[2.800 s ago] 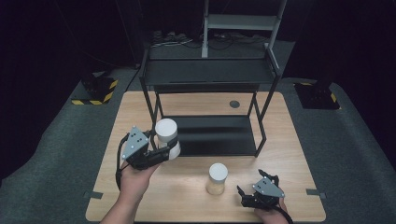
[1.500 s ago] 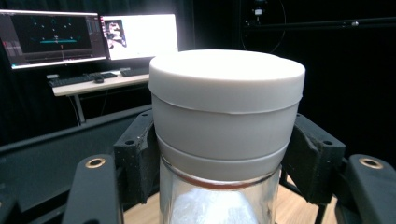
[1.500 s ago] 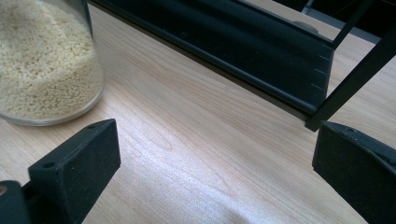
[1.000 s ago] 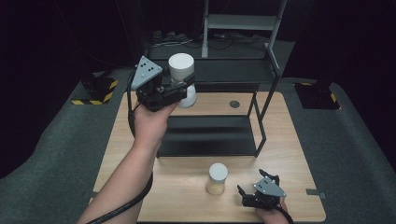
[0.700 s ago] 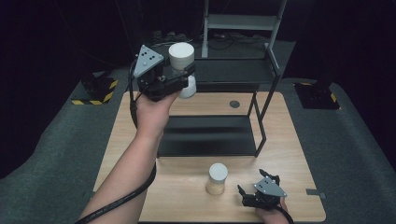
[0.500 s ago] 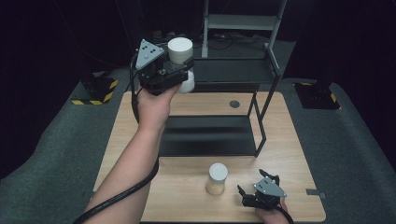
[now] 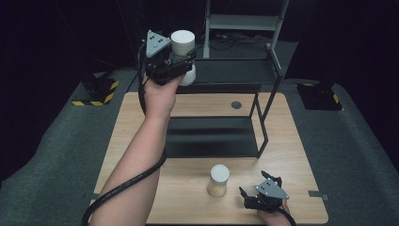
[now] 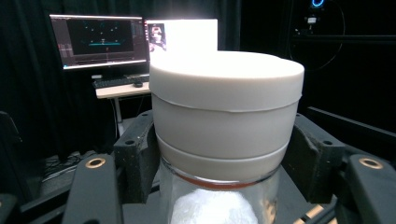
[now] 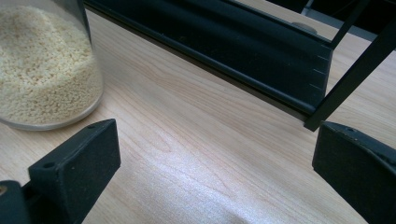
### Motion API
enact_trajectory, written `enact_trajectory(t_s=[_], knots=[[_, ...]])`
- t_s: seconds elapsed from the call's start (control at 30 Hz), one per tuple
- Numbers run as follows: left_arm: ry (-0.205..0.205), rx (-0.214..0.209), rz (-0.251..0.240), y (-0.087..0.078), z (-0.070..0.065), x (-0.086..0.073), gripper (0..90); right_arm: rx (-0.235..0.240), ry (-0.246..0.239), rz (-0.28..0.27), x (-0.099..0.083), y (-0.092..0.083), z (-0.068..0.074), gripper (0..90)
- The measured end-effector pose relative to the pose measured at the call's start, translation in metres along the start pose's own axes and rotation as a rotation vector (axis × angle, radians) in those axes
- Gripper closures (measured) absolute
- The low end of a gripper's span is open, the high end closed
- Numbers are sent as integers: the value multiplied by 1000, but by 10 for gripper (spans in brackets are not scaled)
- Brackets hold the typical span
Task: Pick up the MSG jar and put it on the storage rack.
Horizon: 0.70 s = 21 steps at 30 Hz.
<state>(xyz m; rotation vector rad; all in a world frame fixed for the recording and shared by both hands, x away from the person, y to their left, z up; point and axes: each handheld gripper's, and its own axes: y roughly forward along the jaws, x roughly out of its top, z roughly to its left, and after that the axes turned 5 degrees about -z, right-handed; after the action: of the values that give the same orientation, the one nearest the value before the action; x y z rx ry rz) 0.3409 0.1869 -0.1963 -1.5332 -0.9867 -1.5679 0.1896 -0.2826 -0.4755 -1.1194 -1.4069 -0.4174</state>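
The left gripper (image 7: 181, 59) was clamped on a white-lidded jar (image 7: 183, 52), its two black jaws pressed against the glass just beneath the lid, held upright and raised clear of the table (image 7: 141, 127) at the upper shelf's (image 7: 230, 70) left front edge; the jar carried a broad, flat white screw lid (image 8: 226, 77) with a thin reddish ring below it, and its clear glass body showed a white filling; the black metal rack (image 7: 261, 122) stood just beyond, its upper shelf bare to the right of the jar, its lower shelf (image 7: 211, 136) bare as well, a slim post marking the front right corner; at the near edge of the table, the right gripper (image 7: 261, 195) rested on the wood with its jaws spread wide and nothing between them; a second jar (image 7: 219, 180), white-capped and filled with pale grain, stood just to its left, apart from the jaws; open wood lay between that jar and the rack's lower shelf; dark carpet (image 7: 61, 141) surrounded the table.
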Motion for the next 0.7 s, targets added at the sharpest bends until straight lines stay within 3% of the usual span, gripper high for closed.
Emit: enact_trajectory(t_s=[0.3, 0.7], knots=[[-2, 23, 7, 13, 1, -2, 347, -2, -5, -3, 0, 0, 1, 2], [-4, 28, 11, 17, 2, -6, 347, 0, 0, -4, -1, 0, 0, 2]])
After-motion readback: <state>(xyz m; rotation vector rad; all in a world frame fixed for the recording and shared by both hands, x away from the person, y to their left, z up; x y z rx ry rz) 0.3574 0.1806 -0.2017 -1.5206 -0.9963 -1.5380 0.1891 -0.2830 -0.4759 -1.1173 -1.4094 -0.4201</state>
